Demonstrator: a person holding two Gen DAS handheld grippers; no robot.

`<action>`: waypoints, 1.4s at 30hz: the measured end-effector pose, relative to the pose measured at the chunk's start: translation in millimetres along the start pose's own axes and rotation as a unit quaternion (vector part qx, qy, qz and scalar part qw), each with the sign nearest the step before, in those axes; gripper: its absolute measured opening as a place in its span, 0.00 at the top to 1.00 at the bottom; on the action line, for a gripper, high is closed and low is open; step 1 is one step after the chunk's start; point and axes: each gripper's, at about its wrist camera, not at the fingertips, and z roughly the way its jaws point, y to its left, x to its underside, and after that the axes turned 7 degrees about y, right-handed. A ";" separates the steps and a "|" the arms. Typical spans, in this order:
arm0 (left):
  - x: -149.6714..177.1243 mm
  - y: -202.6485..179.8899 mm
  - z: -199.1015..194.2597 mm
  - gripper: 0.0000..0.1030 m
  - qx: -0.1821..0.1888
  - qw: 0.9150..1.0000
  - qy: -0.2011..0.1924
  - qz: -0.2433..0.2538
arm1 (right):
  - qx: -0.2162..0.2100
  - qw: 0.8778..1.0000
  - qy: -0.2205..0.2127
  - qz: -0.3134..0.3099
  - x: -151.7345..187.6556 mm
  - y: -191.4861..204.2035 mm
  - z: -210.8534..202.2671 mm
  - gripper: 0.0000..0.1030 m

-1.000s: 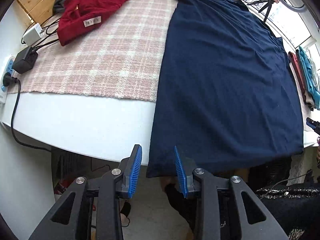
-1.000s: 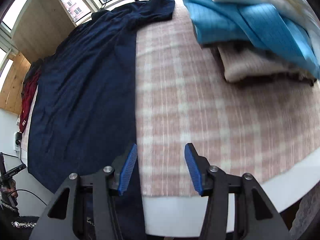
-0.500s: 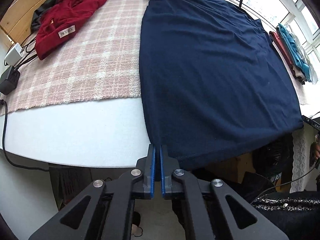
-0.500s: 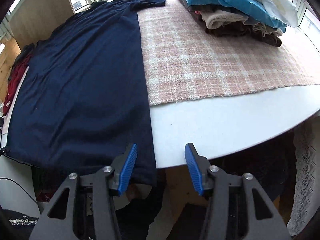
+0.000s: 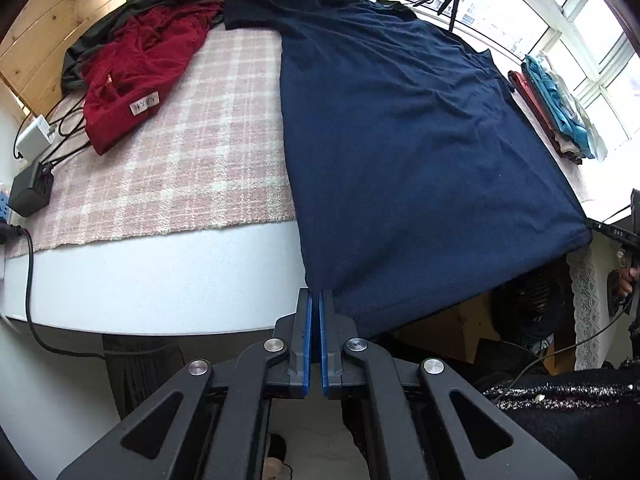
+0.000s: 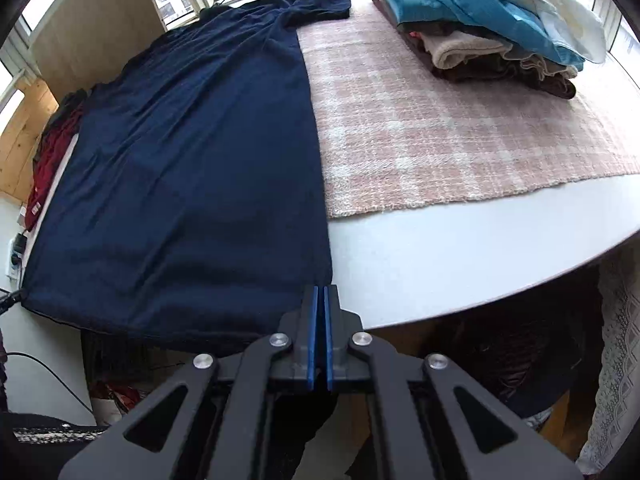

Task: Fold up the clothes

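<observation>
The navy shirt lies spread flat, back up the table, over a pink plaid mat, its hem hanging just past the near edge and its collar end off toward 12 o'clock. The left gripper is closed tight on the hem's left corner, cloth pinched between the blue pads; the right gripper has just been closing and now nips the opposite hem corner, seen at 6 o'clock in its own view. This looks like thin, limp knit: light, no stiffness, likely to sag between the two holds and to drag against the fuzzy mat. Corners are the right places to hold, since pulled gently apart they keep the hem straight for carrying toward the collar. A shallow pinch could slip off the hem. Folded clothes sit at 1 o'clock from the right gripper, a red garment at 10 o'clock from the left
</observation>
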 end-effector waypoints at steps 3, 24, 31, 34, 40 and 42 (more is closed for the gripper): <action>1.9 5.2 22.1 0.98 0.002 1.000 0.028 -0.006 | 0.028 0.999 0.015 -0.015 3.4 6.7 5.9 0.97; -86.2 2.9 -49.1 0.91 -0.050 0.989 -0.079 -0.112 | -0.116 0.982 -0.093 -0.116 -186.6 85.4 -32.4 0.78; -190.1 22.8 -55.9 0.85 -0.075 0.984 -0.117 -0.111 | -0.196 0.941 -0.117 -0.248 -254.3 199.6 -63.1 0.78; -242.9 37.6 -24.3 0.84 -0.072 0.986 -0.109 -0.100 | -0.168 0.935 -0.137 -0.282 -272.8 255.1 -60.6 0.78; -335.3 81.6 63.1 0.82 -0.030 0.990 -0.074 -0.115 | -0.118 0.949 -0.099 -0.276 -306.6 355.5 28.5 0.78; -356.4 99.3 88.3 0.82 -0.017 0.989 -0.056 -0.134 | -0.114 0.956 -0.074 -0.261 -314.5 382.5 61.0 0.78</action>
